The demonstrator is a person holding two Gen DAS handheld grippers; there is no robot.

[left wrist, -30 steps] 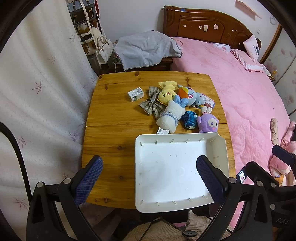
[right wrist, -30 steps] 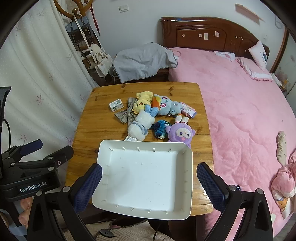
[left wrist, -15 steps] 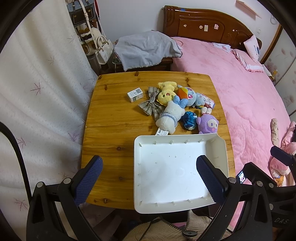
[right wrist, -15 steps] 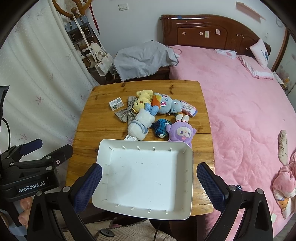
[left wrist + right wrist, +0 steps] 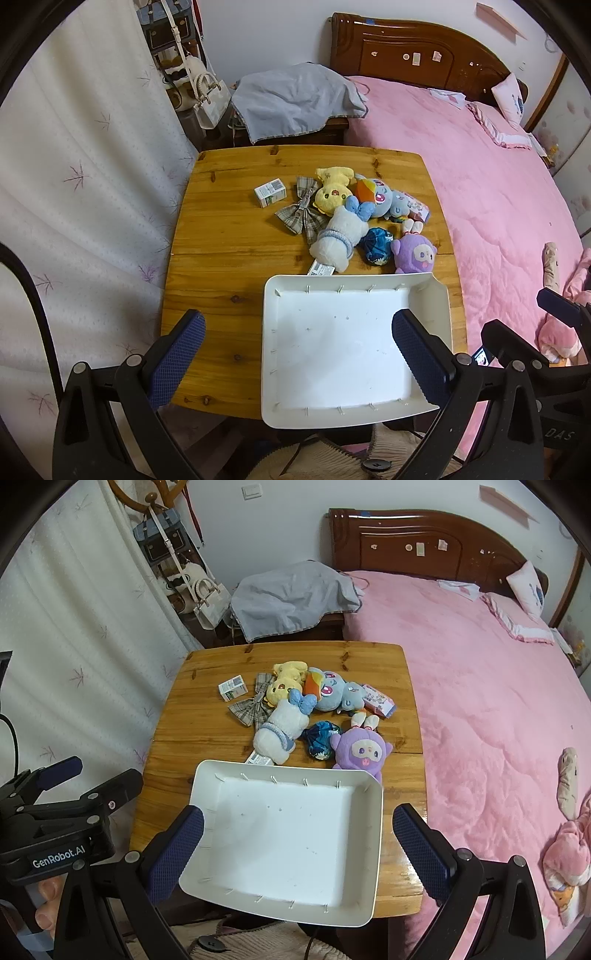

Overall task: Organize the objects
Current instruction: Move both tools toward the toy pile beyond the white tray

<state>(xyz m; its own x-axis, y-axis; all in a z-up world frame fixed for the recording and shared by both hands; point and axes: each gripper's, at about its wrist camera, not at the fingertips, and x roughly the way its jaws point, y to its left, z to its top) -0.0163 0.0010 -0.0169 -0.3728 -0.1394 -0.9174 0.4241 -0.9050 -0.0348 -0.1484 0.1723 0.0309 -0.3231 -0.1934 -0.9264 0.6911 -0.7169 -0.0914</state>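
A: Status of each tool?

B: Left tool spread wide, nothing between the pads, hanging over the near edge of the counter. Right tool likewise spread and empty, above the white tray.

A: Tray contents?

B: None. It sits at the near right of the counter, near rim overhanging the edge. All items lie just beyond its far rim: white plush with blue bow, purple plush touching the rim, dark blue ball between them. Behind: yellow chick plush, blue plush, plaid bow, pink packet, small box off to the left. A label tag shows under the white plush.

A: Step in hand?

B: My reading: sorting not begun, approach phase. Next move: bring one tool forward over the tray to a near item, likely the purple or white plush, pinch across the soft body, lift clear of its neighbours, set it in the tray
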